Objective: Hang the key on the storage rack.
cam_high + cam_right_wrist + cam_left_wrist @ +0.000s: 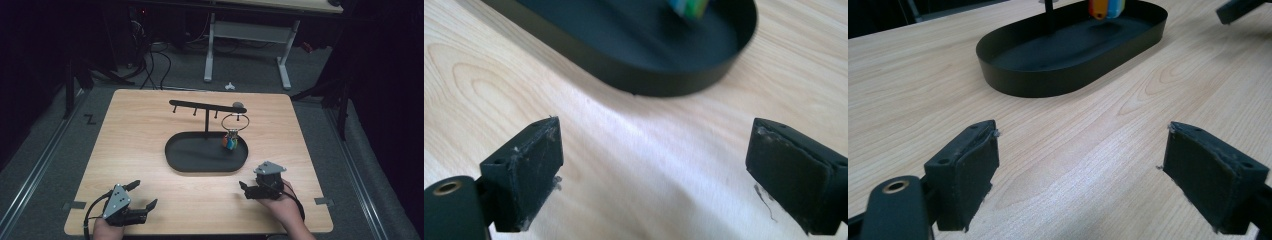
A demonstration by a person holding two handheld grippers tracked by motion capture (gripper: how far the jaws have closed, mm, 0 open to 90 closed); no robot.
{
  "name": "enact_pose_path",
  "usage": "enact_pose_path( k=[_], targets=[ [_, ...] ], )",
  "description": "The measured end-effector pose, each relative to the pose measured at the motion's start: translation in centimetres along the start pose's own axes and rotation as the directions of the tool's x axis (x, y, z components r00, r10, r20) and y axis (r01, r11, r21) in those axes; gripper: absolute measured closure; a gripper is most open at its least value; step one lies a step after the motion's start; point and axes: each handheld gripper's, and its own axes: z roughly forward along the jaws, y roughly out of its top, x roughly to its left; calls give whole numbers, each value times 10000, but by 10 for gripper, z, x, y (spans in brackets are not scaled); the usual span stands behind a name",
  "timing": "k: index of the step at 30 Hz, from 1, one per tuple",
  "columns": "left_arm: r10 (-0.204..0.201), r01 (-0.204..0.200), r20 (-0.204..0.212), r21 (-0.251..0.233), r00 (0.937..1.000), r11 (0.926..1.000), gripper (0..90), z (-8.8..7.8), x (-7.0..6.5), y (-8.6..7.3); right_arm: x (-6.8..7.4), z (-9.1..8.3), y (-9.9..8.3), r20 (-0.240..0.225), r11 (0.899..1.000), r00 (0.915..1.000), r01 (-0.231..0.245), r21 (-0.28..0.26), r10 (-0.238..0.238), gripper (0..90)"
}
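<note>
Dark room, grey floor, a white-legged bench beyond the far edge; the work surface is a light wooden table (150, 120) with rounded corners.

Item one: black oval tray (175, 155), set at the middle of the table, slightly toward the right edge. From it rises a black stand (206, 117) with a long crossbar bearing small pegs.

Item two: a wire key ring (235, 121) hanging from the right end of that crossbar, with a bunch of coloured tags (229, 142) (orange, blue and green, as far as I can read them) dangling over the right end of the tray. In my left gripper view the tags (1106, 7) appear at the top, above the tray (1058, 80).

Item three: left gripper (142, 195), near the front left corner, low over the wood. Its jaws stand wide apart with nothing between the pads (973, 175), bare table beneath.

Item four: right gripper (243, 187), near the front edge, right of centre, just short of the tray's front rim. Its jaws are also spread wide, pads (531, 170) clasping nothing; I see the tray wall (664, 77) close ahead.

Both grippers sit well apart from the key ring.
</note>
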Motion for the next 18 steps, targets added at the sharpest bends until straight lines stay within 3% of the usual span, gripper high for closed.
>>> enact_pose_path(
  k=[1,2,3,4,5,6,8,9,13,18],
  targets=[
    [0,0,0,0,10000,10000,150,0,0,0,0,0,0,0,10000,10000,0,0,0,85],
    [39,-39,11,54,10000,10000,150,0,0,0,2,-2,-10,84,9986,9994,-346,-392,349,86],
    [50,-50,2,52,10000,10000,150,0,-1,0,4,-4,-26,148,9899,9946,-1005,-1003,1025,142],
    [1,-1,11,-25,10000,10000,150,0,-1,1,4,-6,-38,-100,9897,9934,-1143,-863,1138,131],
    [1,-1,11,-25,10000,10000,150,0,-1,1,4,-6,-38,-100,9897,9934,-1143,-863,1138,131],
    [7,-7,16,-70,10000,10000,150,0,-1,1,0,-10,-37,365,9904,9949,-895,-1055,938,151],
    [-8,8,43,-43,10000,10000,150,1,-2,1,-3,-11,-36,521,9875,9920,-1089,-1137,1153,152],
    [-25,25,28,-69,10000,10000,151,2,-2,2,-8,-12,-34,476,9839,9888,-1349,-1172,1412,152],
    [134,-134,50,-52,9999,9999,150,2,-3,2,-8,-10,-37,554,9869,9903,-1215,-1058,1278,151],
    [39,-38,20,-124,10000,9999,150,0,-2,2,-9,-8,-38,465,9875,9907,-1225,-992,1276,151]
  ],
)
